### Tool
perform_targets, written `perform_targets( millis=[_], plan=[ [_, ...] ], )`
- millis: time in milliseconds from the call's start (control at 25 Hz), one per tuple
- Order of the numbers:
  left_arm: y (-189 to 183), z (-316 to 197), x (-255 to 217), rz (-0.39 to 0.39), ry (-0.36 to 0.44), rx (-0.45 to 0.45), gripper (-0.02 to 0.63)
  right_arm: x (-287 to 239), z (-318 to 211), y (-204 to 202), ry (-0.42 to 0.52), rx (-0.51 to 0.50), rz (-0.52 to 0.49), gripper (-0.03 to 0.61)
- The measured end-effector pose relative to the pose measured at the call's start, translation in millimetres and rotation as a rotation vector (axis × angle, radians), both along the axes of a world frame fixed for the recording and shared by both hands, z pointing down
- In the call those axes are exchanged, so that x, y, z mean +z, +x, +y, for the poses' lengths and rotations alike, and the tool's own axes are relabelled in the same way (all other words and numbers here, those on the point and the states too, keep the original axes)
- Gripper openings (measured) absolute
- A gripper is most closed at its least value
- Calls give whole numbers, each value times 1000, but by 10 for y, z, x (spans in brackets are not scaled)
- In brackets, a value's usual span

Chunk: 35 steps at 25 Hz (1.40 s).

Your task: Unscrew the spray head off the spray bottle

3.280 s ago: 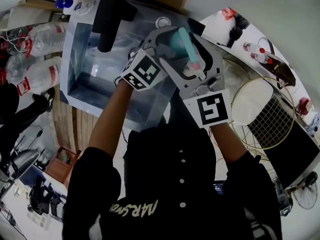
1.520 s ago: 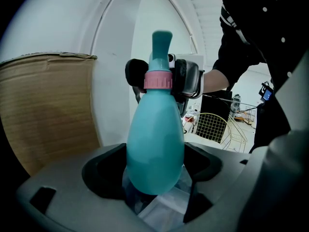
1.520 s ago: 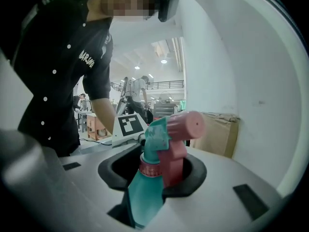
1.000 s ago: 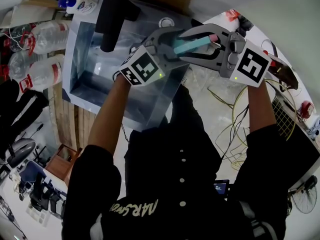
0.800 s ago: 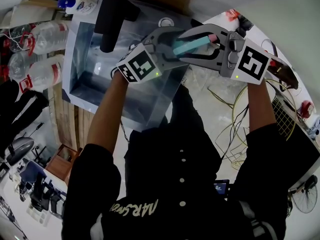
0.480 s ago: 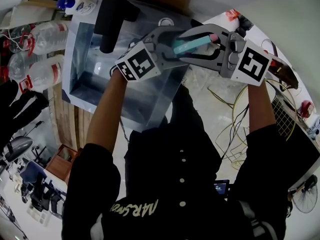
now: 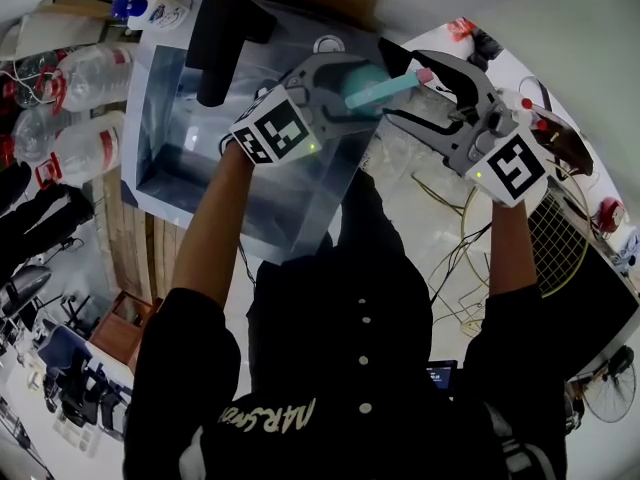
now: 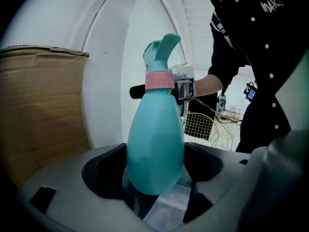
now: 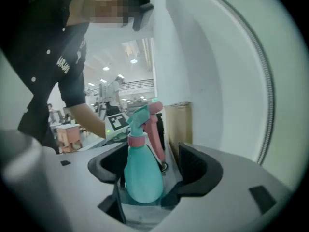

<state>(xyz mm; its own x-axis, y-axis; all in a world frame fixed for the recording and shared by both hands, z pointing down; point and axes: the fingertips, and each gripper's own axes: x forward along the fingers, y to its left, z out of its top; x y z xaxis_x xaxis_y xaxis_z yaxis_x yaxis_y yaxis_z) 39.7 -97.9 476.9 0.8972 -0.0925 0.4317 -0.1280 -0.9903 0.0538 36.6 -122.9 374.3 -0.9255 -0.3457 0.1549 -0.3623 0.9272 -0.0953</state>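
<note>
A teal spray bottle [image 7: 362, 90] with a pink collar and pink trigger tip [image 7: 425, 73] is held up in the air, lying roughly sideways. My left gripper [image 7: 348, 90] is shut on its rounded body. In the left gripper view the body [image 8: 154, 144] fills the gap between the jaws of that gripper [image 8: 153, 168], with the pink collar [image 8: 159, 80] and the spray head [image 8: 161, 52] beyond. My right gripper [image 7: 412, 90] sits just right of the spray head, and its jaws are opening. In the right gripper view the bottle [image 9: 141, 175] stands between those wide jaws [image 9: 153, 166], which do not press on it.
A clear plastic bin [image 7: 175, 163] lies below my left arm, with a black cylinder [image 7: 215, 48] over it. Large water bottles [image 7: 80, 78] lie at the left. A wire mesh rack [image 7: 560, 238] and loose cables [image 7: 450, 258] are at the right. A cardboard box [image 8: 38, 110] stands nearby.
My right gripper was closed on the spray head; its jaws now stand wide and it has drawn back down and to the right. The left gripper still holds the bottle.
</note>
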Motion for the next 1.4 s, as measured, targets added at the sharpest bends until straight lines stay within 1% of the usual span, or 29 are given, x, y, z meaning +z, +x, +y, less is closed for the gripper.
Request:
perform_targets(
  millis=[80,120,200,280,320,360,400,520,560,640,720,840,1120,1240,1360,1400],
  plan=[
    [-5,-13,-7,5,2,-4,383,-115,0,168,-5,171,-37,341],
    [-7,-18,-8,6,2,-7,383,-172,39,216,3,251,-40,341],
    [0,-12,-9,8,3,-8,383,-251,155,239,24,400,-12,327],
    [11,-8,-15,12,9,-9,383,-269,265,159,29,504,36,288],
    [9,-8,-12,10,9,-11,383,-260,306,92,30,536,62,273],
    [9,-9,-14,9,10,-13,383,-239,340,20,32,555,93,272],
    [11,-8,-21,10,11,-15,383,-199,374,-45,32,561,135,272],
    [25,-3,-42,9,12,-18,383,-30,465,-152,33,542,309,273],
    [24,-4,-38,7,11,-22,383,-12,458,-162,38,563,332,273],
    [26,-5,-41,6,10,-26,383,-14,407,-184,51,621,328,273],
    [33,-1,-53,8,11,-25,383,-10,369,-237,50,645,309,273],
    [41,-4,-63,10,14,-21,383,1,319,-321,57,641,305,273],
    [29,-11,-53,3,11,-32,383,1,242,-328,61,626,312,264],
    [15,-12,-34,-3,10,-37,383,-25,197,-324,62,644,291,229],
    [9,-12,-25,-7,8,-43,383,-38,147,-284,57,667,286,178],
    [14,-13,-34,-3,10,-44,383,-44,131,-282,59,669,285,172]
  ],
)
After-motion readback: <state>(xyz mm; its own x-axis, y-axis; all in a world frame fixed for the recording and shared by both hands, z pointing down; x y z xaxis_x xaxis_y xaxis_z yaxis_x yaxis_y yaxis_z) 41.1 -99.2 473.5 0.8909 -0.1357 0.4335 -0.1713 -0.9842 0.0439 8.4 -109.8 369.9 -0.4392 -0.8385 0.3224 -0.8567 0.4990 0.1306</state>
